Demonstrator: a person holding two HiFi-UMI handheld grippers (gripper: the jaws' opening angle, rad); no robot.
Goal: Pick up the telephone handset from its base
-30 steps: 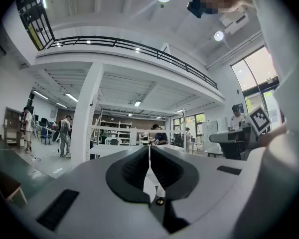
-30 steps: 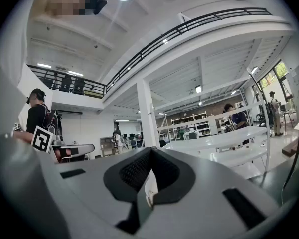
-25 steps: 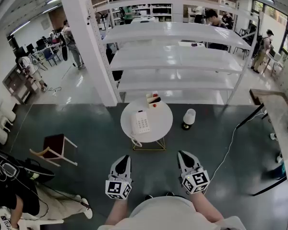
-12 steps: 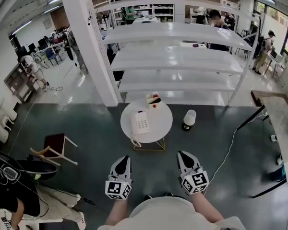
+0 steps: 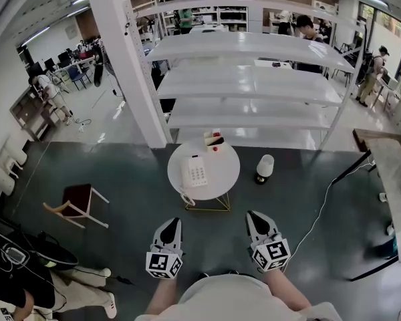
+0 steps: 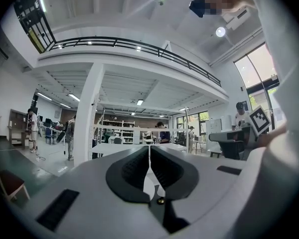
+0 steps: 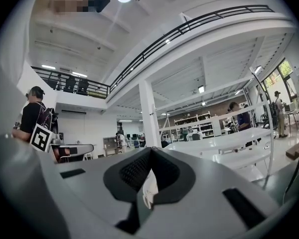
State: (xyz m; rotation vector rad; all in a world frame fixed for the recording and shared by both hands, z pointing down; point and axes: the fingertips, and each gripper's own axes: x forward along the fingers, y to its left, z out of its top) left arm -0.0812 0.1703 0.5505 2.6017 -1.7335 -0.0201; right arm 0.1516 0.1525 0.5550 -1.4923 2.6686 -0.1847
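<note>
While the handset [image 5: 186,173] rests on its base [image 5: 199,172] on the round tabletop [image 5: 224,179] well ahead, we hold the left gripper [image 5: 173,221] and right gripper [image 5: 253,215] with fingers [image 6: 134,168] together and empty, so we judge the reach unstarted and must next close in and open one pair.

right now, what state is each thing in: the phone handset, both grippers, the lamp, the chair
telephone handset: resting on its base on the round table, untouched
left gripper: shut, empty, short of the table
right gripper: shut, empty, short of the table
lamp: upright, beside the table
chair: upright, nobody on it
</note>
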